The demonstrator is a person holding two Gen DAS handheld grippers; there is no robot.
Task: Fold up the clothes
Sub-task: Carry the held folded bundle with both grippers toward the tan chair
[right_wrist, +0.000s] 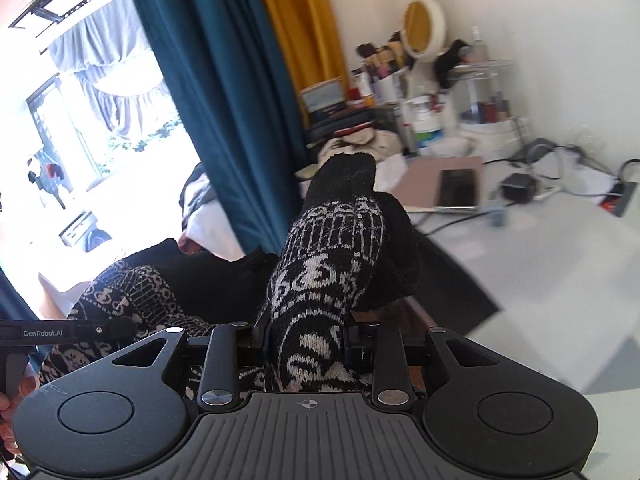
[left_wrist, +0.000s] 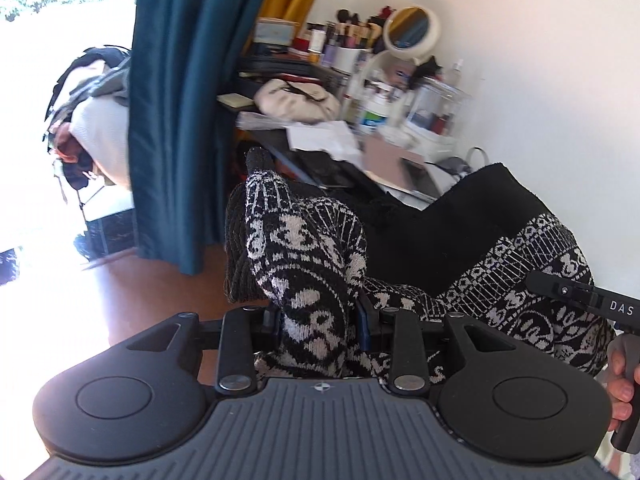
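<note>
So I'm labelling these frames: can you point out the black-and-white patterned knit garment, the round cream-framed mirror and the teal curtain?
black-and-white patterned knit garment (left_wrist: 316, 280): left wrist view, bunched fold above the jaws.
round cream-framed mirror (left_wrist: 412, 29): left wrist view, glass.
teal curtain (right_wrist: 224, 100): right wrist view, middle folds.

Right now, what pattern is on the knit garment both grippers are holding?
The knit garment is black with a white jacquard pattern, plus plain black sections; clearest in the left wrist view.

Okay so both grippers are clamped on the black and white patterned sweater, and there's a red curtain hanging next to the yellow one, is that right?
Not quite. The curtain beside the yellow curtain is teal, not red; the right wrist view shows it clearly. The rest holds: the left gripper and right gripper are both clamped on the patterned sweater.
</note>
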